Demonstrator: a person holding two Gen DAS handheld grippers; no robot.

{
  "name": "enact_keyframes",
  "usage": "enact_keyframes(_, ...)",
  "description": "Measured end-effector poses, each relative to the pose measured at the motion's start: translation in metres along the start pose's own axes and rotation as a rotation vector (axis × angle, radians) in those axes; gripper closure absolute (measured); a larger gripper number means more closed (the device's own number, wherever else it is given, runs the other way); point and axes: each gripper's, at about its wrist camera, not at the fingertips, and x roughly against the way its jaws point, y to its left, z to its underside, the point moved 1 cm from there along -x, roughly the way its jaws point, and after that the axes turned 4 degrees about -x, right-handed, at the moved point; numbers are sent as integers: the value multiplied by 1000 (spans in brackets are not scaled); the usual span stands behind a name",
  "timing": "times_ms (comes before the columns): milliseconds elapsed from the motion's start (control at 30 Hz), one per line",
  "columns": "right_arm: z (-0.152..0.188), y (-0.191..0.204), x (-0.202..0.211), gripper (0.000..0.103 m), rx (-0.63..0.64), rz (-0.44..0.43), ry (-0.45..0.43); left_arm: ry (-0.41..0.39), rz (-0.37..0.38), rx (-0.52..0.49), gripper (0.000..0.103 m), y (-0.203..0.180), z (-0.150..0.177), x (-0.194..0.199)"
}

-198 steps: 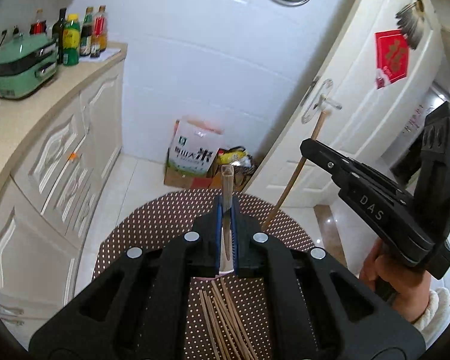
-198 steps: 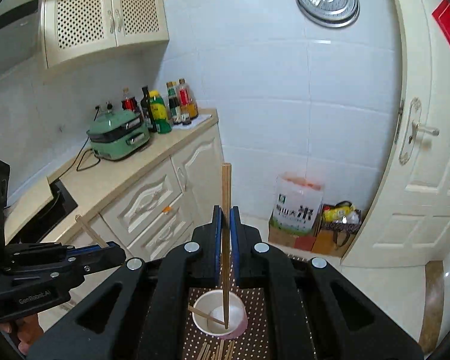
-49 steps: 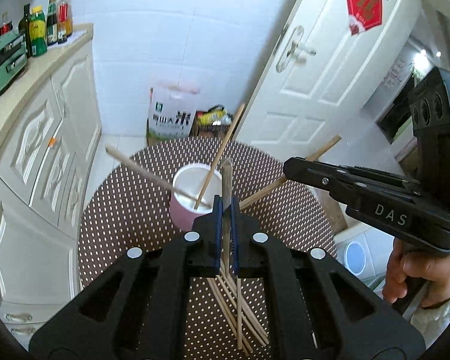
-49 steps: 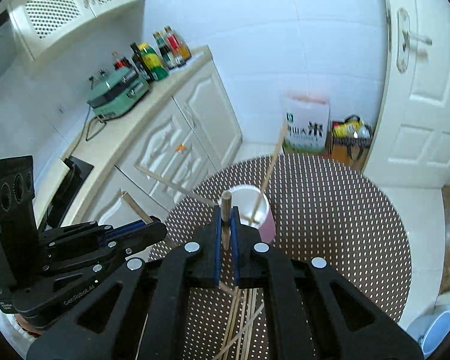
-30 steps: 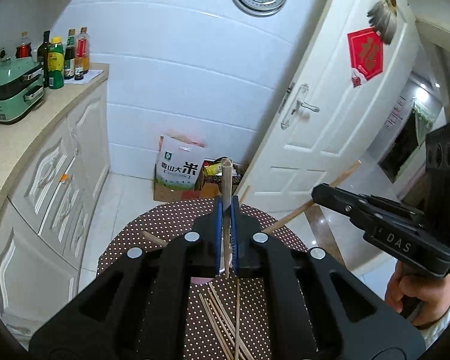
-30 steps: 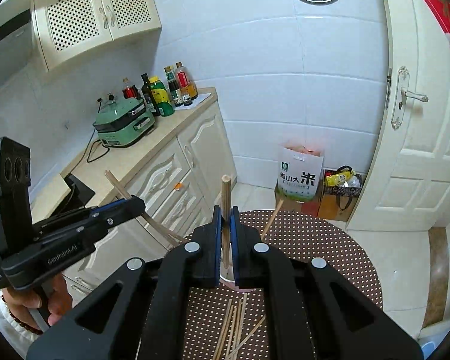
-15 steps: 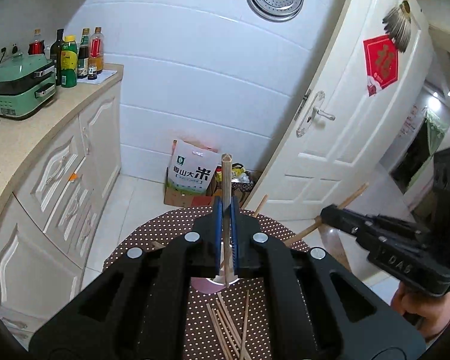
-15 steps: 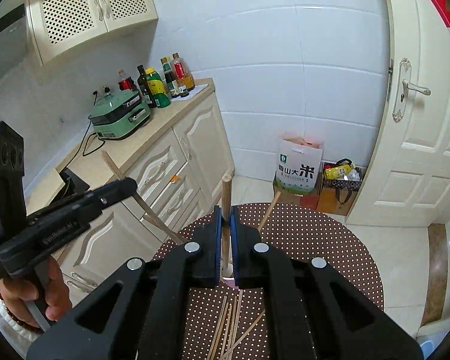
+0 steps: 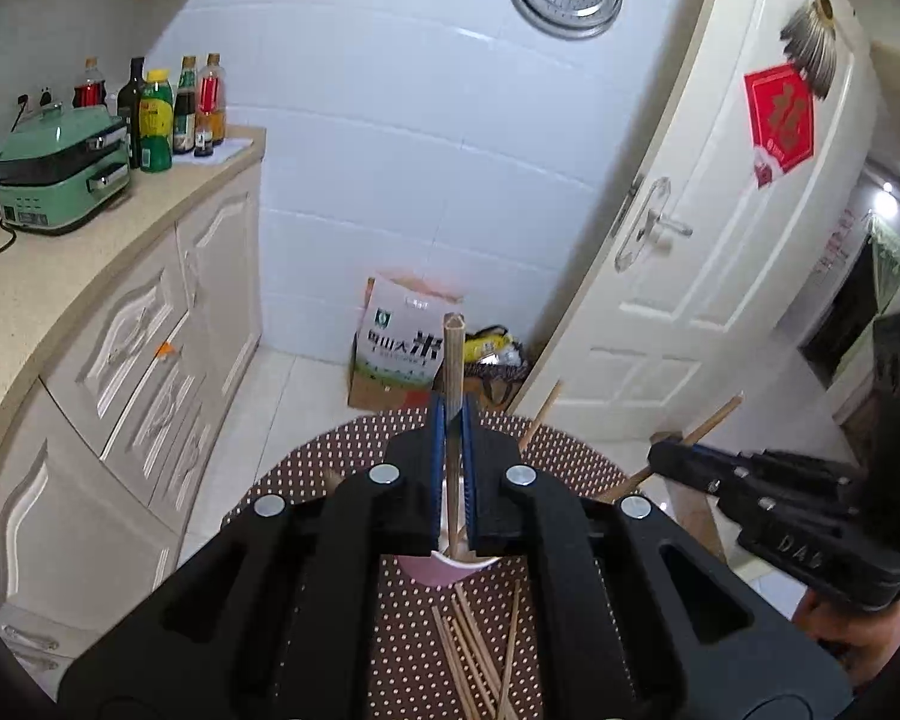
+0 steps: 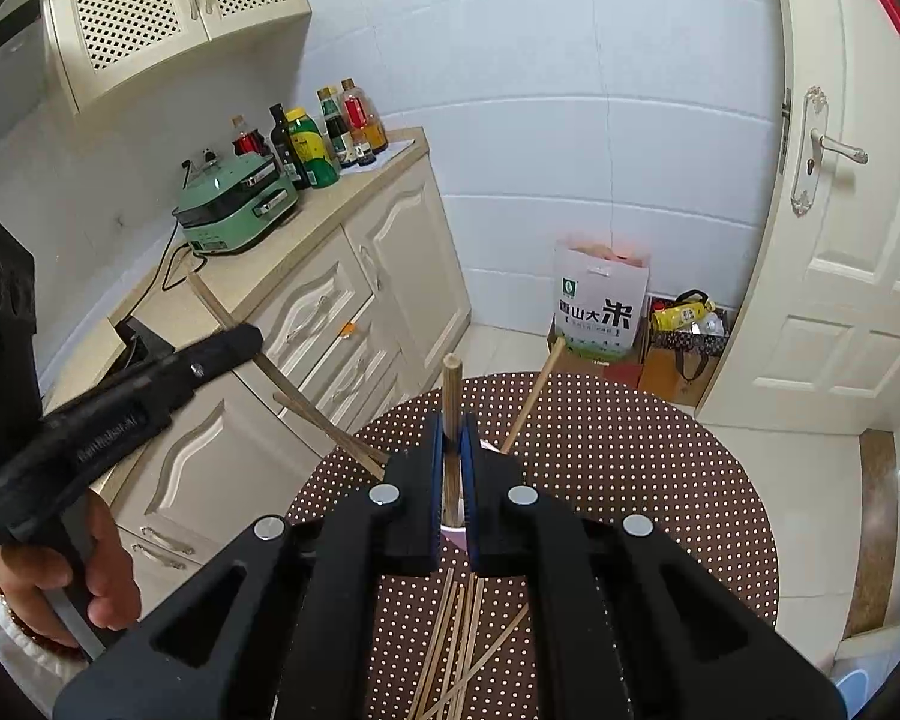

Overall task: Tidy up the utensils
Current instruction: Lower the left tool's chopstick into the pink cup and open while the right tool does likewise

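My left gripper (image 9: 452, 417) is shut on a wooden chopstick (image 9: 453, 354) that stands upright between its blue pads, above a pink and white cup (image 9: 450, 567). My right gripper (image 10: 452, 429) is shut on a second upright chopstick (image 10: 452, 384) over the same cup (image 10: 453, 534). Each gripper shows in the other's view: the right gripper (image 9: 666, 459) at the right, the left gripper (image 10: 234, 345) at the left, both with a chopstick clamped. Two chopsticks (image 10: 531, 399) lean out of the cup. Several loose chopsticks (image 10: 456, 630) lie on the table nearer me.
The round brown dotted table (image 10: 630, 456) stands by cream cabinets (image 10: 330, 312). The counter holds a green cooker (image 10: 237, 204) and several bottles (image 10: 318, 138). A rice bag (image 10: 600, 306) and boxes sit on the floor by the white door (image 10: 840, 240). A hand (image 10: 102, 576) holds the left gripper.
The right gripper has sunk a little toward the table, its chopstick still clamped. The left gripper keeps its chopstick and has barely shifted.
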Motion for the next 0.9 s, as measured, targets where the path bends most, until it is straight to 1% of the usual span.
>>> enact_keyframes(433, 16, -9, -17, 98, -20, 22, 51, 126, -4, -13, 97, 6, 33, -25)
enact_keyframes(667, 24, -13, -30, 98, -24, 31, 82, 174, -5, -39, 97, 1, 42, -37)
enact_keyframes(900, 29, -18, -41, 98, -37, 30, 113, 208, -10, -43, 97, 1, 47, -44)
